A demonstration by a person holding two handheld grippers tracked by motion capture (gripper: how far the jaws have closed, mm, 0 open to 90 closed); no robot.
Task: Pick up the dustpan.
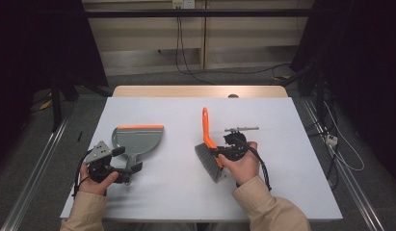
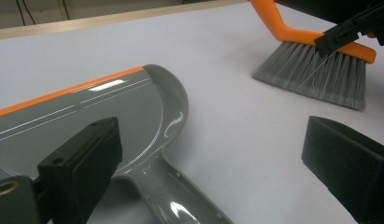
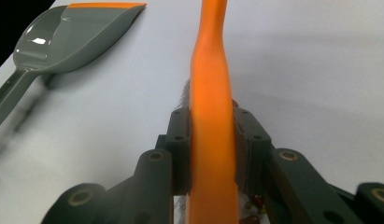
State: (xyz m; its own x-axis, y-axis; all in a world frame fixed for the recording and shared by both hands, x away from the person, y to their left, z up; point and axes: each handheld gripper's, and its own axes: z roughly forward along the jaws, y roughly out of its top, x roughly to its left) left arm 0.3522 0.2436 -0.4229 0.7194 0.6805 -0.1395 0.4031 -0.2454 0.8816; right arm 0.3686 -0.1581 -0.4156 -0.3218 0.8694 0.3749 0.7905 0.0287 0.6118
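Note:
A grey dustpan [image 1: 138,139] with an orange lip lies on the white table, left of centre. Its handle [image 2: 180,196] runs between the jaws of my left gripper [image 1: 128,160], which stand wide apart and do not touch it, so that gripper [image 2: 212,140] is open. My right gripper [image 1: 229,149] is shut on the orange back of a hand brush [image 1: 206,130], whose handle points away from me. The brush's grey bristles [image 1: 208,161] hang to the left, toward the dustpan. In the right gripper view both pads clamp the orange brush [image 3: 210,93] in my right gripper [image 3: 210,126].
The white tabletop [image 1: 292,192] has bare room to the right and in front of both hands. A wooden edge [image 1: 195,91] lies past its far side. Metal rails and cables [image 1: 330,139] run on the floor at either side.

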